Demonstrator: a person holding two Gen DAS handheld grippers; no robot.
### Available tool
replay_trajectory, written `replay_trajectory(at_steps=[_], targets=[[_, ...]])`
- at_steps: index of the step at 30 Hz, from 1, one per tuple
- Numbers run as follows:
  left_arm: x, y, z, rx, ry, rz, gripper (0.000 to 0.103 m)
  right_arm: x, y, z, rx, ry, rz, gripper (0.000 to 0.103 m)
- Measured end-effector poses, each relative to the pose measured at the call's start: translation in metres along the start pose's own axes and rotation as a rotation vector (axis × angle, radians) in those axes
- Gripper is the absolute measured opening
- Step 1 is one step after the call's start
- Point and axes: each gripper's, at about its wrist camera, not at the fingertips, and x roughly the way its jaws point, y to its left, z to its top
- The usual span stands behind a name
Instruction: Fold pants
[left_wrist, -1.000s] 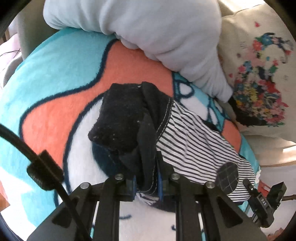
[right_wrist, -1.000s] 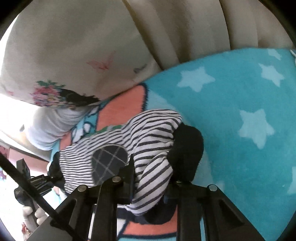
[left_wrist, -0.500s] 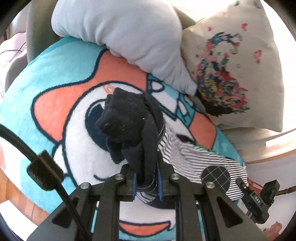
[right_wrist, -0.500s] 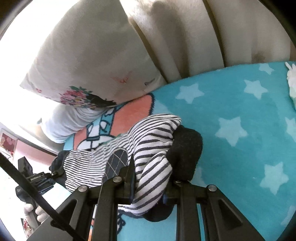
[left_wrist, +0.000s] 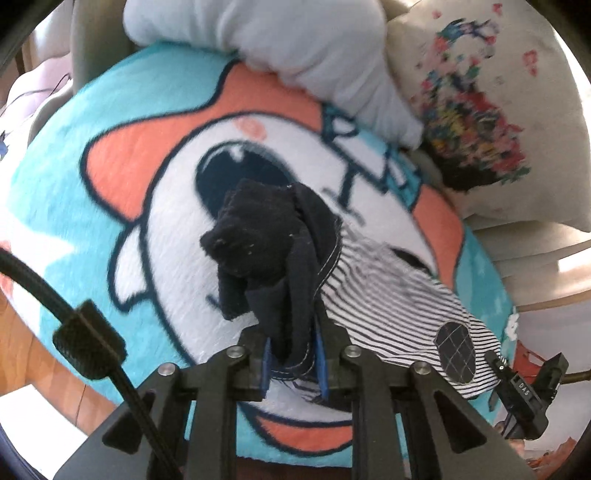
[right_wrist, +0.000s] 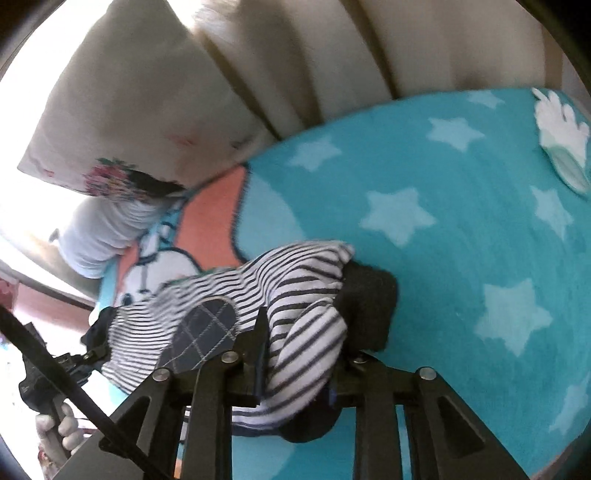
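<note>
you're mid-lift: left gripper (left_wrist: 293, 363) and right gripper (right_wrist: 299, 373) each clamped on the striped pants (left_wrist: 399, 306) (slung above the cartoon blanket (left_wrist: 155, 229)). next, lay flat.

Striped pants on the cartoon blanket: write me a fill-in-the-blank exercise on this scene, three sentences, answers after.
1. The pants are white with thin dark ____.
2. Both the left gripper and the right gripper are ____ on the pants.
3. The turquoise part of the blanket is printed with pale ____.

Missing words: stripes; shut; stars
</note>
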Motion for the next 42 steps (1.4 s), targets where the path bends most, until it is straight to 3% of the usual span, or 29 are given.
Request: replay_trajectory(at_steps=[5,12,17,25,42], targets=[[-0.002,0.017,-0.002,-0.061,0.018,-0.02,0.026,-0.007,-0.021,-0.003,0.076,-0.041,-0.065,0.043],[-0.023,0.029,-0.001,-0.095,-0.049,0.018,0.034,-0.026,-0.026,-0.002,0.101,-0.103,-0.126,0.043],[-0.036,0.016,-0.007,0.026,-0.118,0.129,0.037,-0.03,-0.012,-0.007,0.047,-0.116,-0.135,0.049],[-0.034,-0.003,-0.02,0.159,-0.107,0.24,0.038,-0.02,0.03,-0.023,-0.056,-0.087,-0.151,0.057],[-0.022,-0.028,-0.049,0.264,-0.077,0.238,0.04,-0.014,0.06,-0.059,-0.166,-0.034,-0.157,0.057]])
